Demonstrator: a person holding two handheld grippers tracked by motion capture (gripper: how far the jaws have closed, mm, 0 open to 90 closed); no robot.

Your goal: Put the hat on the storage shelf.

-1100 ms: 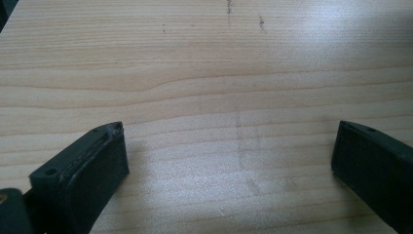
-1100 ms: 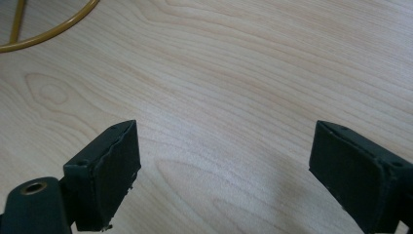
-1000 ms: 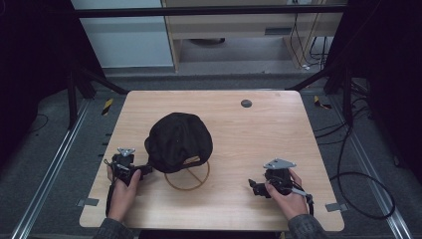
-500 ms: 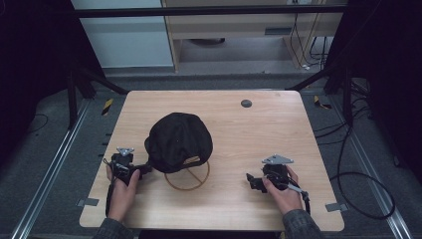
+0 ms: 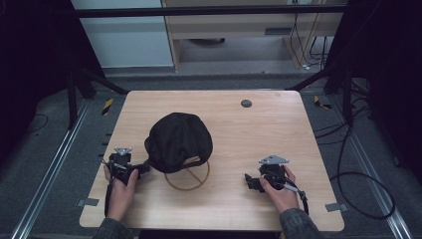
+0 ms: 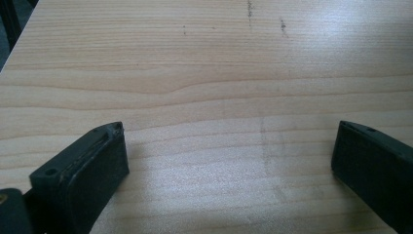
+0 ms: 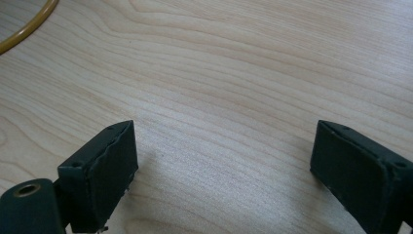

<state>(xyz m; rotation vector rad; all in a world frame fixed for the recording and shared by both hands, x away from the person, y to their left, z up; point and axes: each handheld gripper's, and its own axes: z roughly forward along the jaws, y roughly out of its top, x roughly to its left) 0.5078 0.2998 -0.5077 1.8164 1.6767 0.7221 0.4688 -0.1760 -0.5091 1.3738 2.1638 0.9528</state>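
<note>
Matt black cloth cap (image 5: 178, 141) on a smooth pale wood-grain table (image 5: 278, 129) with soft sheen; beside the cap, a thin yellow-brown hoop (image 5: 188, 182); matt black gripper jaws.

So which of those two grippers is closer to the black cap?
The left. The left gripper sits just beside the black cap's lower left edge, jaws open. The right gripper rests farther off to the cap's right, also open.

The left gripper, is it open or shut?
Open. In the left gripper view the left gripper has its two black jaws far apart, with bare wooden table between them.
</note>
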